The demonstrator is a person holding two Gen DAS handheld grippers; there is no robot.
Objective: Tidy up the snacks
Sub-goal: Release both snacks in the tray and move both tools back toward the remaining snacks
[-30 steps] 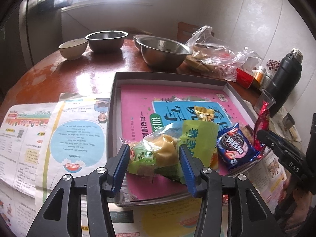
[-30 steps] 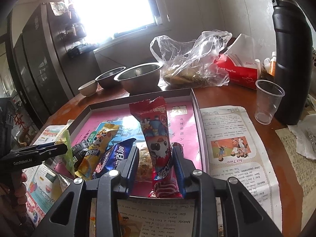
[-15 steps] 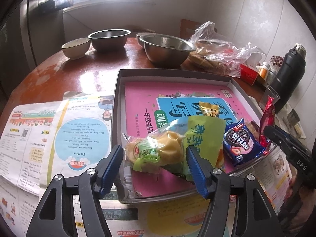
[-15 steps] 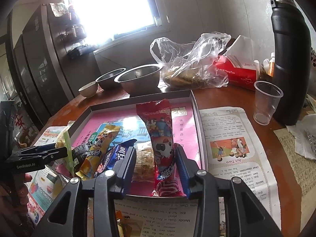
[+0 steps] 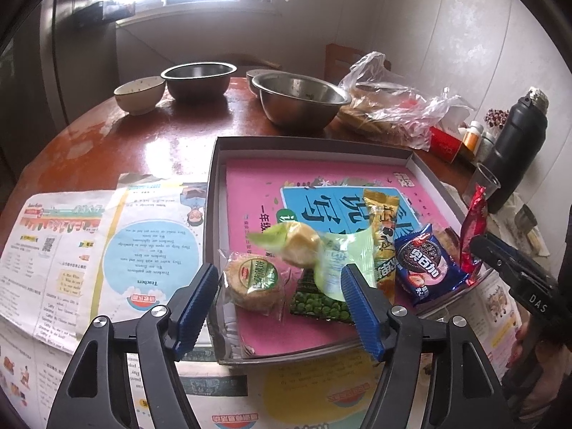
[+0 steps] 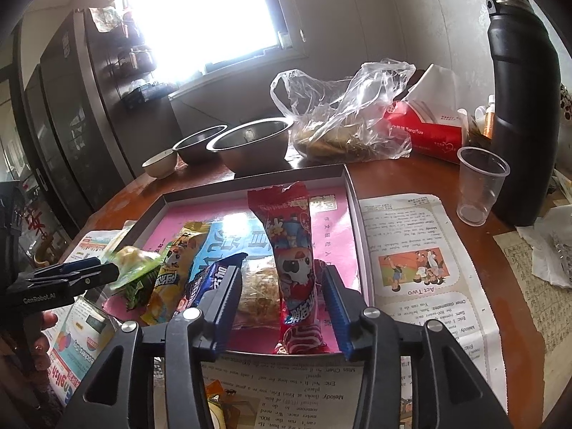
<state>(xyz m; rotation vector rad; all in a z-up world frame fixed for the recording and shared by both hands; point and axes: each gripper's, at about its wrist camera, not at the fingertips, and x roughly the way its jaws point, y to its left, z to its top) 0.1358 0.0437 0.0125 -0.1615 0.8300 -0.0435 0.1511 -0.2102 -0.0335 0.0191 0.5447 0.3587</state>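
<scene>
Snacks lie along the near edge of a grey tray on a pink booklet.

Left gripper is opening, its blue pads clear of the round cake and the blurred green-wrapped bun between them. Right gripper is opening too, and the red packet lies loose between its pads.

A lived-in home dining corner

A round wooden table by a bright window carries steel bowls, a ceramic bowl, a tissue box, a thermos and a plastic cup (dark cabinets stand along the wall).
</scene>
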